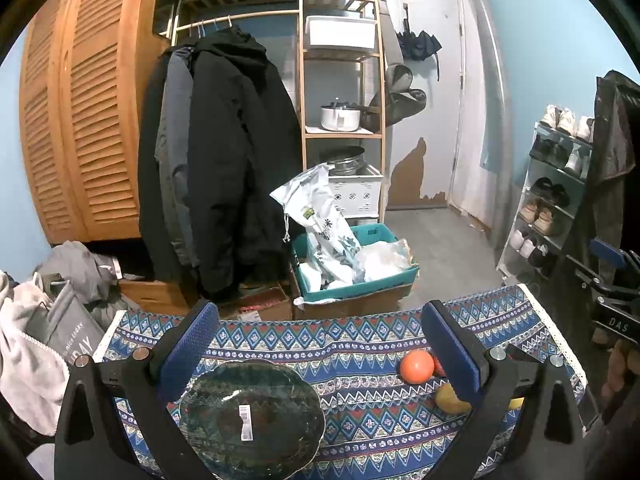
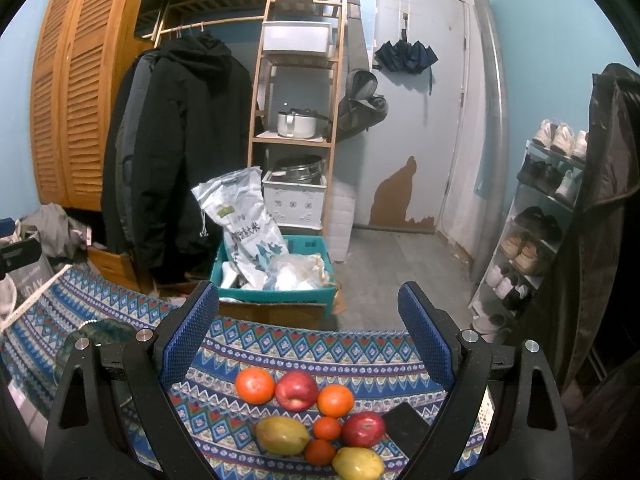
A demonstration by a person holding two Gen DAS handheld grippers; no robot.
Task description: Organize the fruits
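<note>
A dark green glass plate with a white sticker lies on the patterned cloth, low between the fingers of my open left gripper. To its right sit an orange and a yellow-green mango, partly hidden by the right finger. In the right wrist view my open right gripper hovers over a cluster of fruit: an orange, a red apple, another orange, a second apple, two mangoes and small tangerines. The plate shows at left.
The table's patterned cloth ends just ahead; beyond it stand a teal crate of bags on a cardboard box, hanging coats, a wooden shelf and a shoe rack. A black phone-like slab lies beside the fruit.
</note>
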